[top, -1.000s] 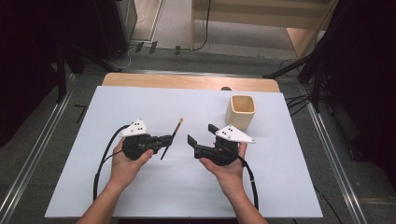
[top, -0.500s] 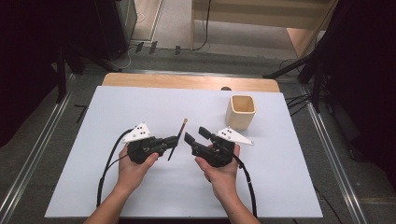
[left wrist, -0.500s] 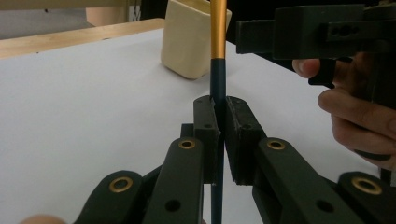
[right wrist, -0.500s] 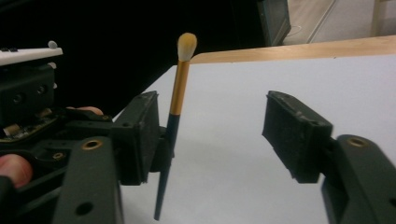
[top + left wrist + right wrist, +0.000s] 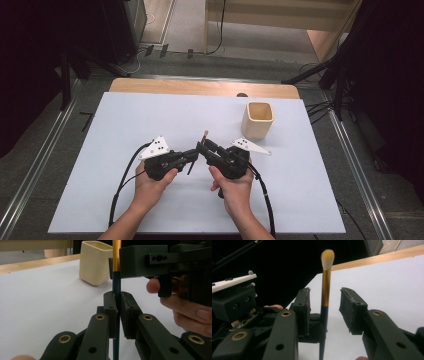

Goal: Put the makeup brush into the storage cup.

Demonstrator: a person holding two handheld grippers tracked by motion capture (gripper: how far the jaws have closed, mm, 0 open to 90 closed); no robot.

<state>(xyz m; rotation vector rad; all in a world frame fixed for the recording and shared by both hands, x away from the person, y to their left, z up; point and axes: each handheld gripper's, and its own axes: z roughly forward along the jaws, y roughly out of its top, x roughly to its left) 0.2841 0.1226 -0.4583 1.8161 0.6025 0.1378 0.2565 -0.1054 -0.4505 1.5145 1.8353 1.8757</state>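
Observation:
A makeup brush [image 5: 204,136] with a dark handle, gold ferrule and pale bristles stands tilted above the white table [image 5: 150,115]. My left gripper [image 5: 194,154] is shut on its dark handle [image 5: 116,282], seen close in the left gripper view [image 5: 118,296]. My right gripper [image 5: 204,147] faces the left one, open, with one jaw on each side of the brush's ferrule [image 5: 325,287] and apart from it. In the right gripper view [image 5: 325,291] the bristles rise above both jaws.
A cream cup [image 5: 258,120] stands upright at the back right of the table, also seen in the left gripper view [image 5: 96,262]. A wooden strip [image 5: 200,87] runs along the far edge. Cables trail from both grippers toward the front edge.
Both hands have drawn together near the table's middle. The right gripper has closed in on the brush, so its open jaws now flank the ferrule. The left gripper keeps its hold.

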